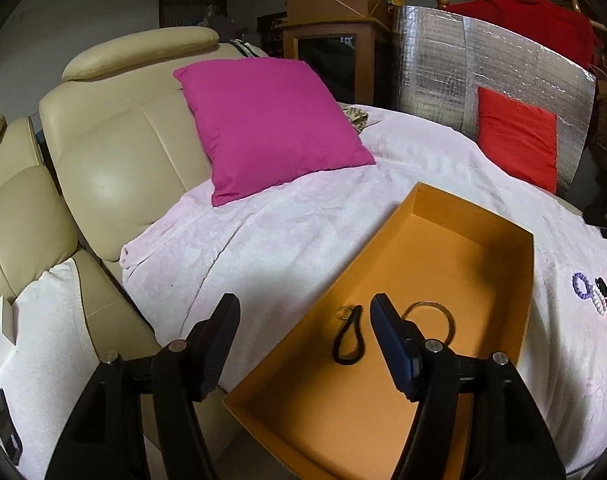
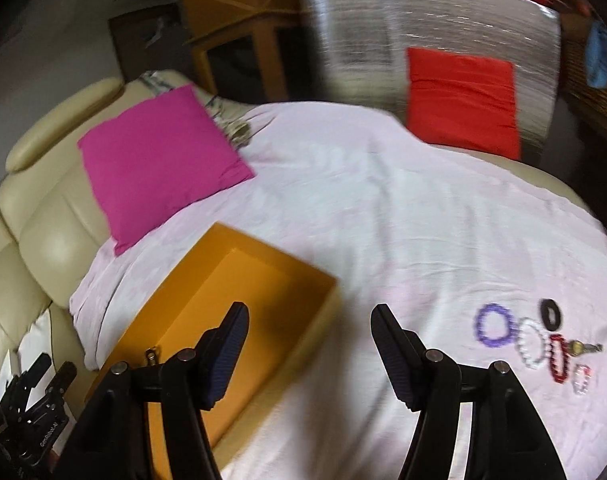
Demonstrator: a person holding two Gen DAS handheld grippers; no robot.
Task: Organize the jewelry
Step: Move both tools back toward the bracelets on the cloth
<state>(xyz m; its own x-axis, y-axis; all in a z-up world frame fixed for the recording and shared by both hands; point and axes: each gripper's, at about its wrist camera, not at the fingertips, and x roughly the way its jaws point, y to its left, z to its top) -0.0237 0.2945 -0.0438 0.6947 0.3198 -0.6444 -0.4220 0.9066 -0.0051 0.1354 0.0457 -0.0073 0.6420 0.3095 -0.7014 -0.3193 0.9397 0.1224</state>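
Pink blanket (image 1: 303, 240): orange box (image 1: 515, 280) holds black loop (image 1: 348, 338), metal ring (image 1: 431, 316); both tongs wide, empty.

The right gripper (image 2: 309, 344) hung with its jaws spread wide and nothing between them, above a pale pink blanket (image 2: 367, 216). Its left finger lay over the near right corner of an open orange box (image 2: 175, 308), which sat to the gripper's left. To its right, well apart from the box, a cluster of jewelry lay on the blanket: a purple bead bracelet (image 2: 493, 326), a black ring (image 2: 550, 313), a white bead bracelet (image 2: 532, 345), a dark red bead bracelet (image 2: 559, 358) and a small pinkish one (image 2: 581, 378), several touching. Ahead to the left a magenta cushion (image 2: 159, 160) leaned on a cream sofa back (image 2: 43, 216); ahead to the right stood a red cushion (image 2: 461, 100). The view was blurred.
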